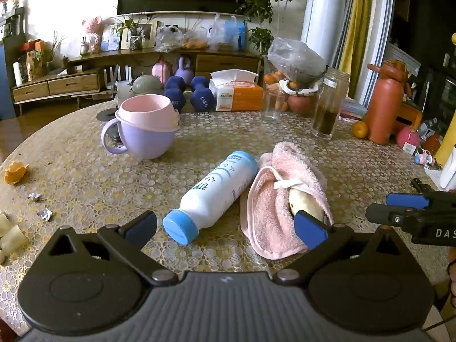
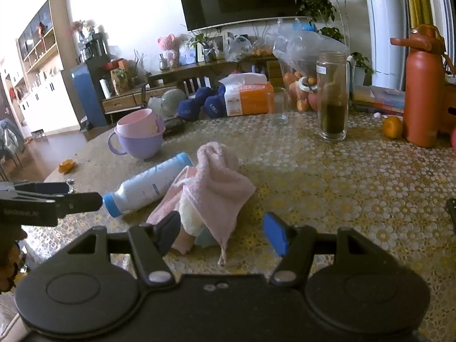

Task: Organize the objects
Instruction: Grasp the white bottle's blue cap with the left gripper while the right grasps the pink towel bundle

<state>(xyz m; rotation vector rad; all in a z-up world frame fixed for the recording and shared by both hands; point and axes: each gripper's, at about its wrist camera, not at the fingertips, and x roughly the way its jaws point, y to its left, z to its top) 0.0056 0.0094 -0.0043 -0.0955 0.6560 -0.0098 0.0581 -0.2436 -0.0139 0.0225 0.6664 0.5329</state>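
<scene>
A white bottle with a blue cap (image 1: pixel 213 196) (image 2: pixel 148 185) lies on its side on the patterned table (image 1: pixel 85 176). A crumpled pink towel (image 1: pixel 282 199) (image 2: pixel 219 182) lies right beside it, with a pale yellow item tucked in its folds. My left gripper (image 1: pixel 225 228) stands open just in front of the bottle's cap, nothing between its fingers. My right gripper (image 2: pixel 222 233) is open too, its fingers either side of the towel's near edge without pressing it. A purple cup holding a pink cup (image 1: pixel 145 128) (image 2: pixel 139 134) stands farther back on the left.
A glass jar with dark contents (image 1: pixel 327 105) (image 2: pixel 333 97), an empty glass (image 1: pixel 273 105), a tissue pack (image 1: pixel 239 91), blue dumbbells (image 1: pixel 199 94) and a bag of fruit stand at the back. An orange flask (image 2: pixel 421 91) and a tangerine (image 2: pixel 392 126) are right. Peel (image 1: pixel 15 172) and foil scraps lie left.
</scene>
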